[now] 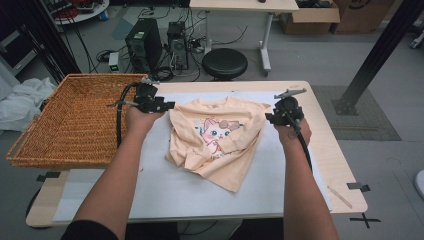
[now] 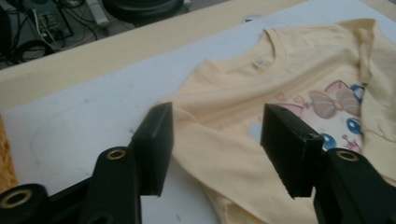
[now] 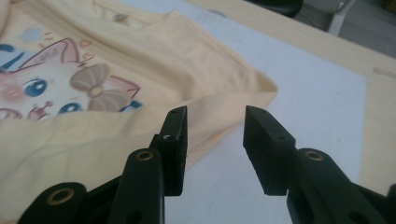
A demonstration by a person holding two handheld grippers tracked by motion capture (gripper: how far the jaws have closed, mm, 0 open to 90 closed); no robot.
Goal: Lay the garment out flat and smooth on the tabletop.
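A pale yellow T-shirt (image 1: 220, 140) with a cartoon cat print lies rumpled and partly folded on the white mat (image 1: 165, 190). Its collar faces the far edge. My left gripper (image 1: 170, 106) hovers at the shirt's left shoulder. In the left gripper view the jaws of that gripper (image 2: 215, 140) stand open above the shirt (image 2: 280, 74), and nothing is pinched between them. My right gripper (image 1: 268, 118) hovers at the shirt's right shoulder. In the right gripper view this gripper (image 3: 215, 140) is open too, over the shirt's sleeve edge (image 3: 219, 88), with no cloth between the pads.
A large wicker basket (image 1: 75, 120) sits at the table's left, overhanging its edge. The wooden table (image 1: 330, 145) shows bare at the right of the mat. Beyond the far edge stand a black stool (image 1: 224, 63) and computer towers (image 1: 145, 47) on the floor.
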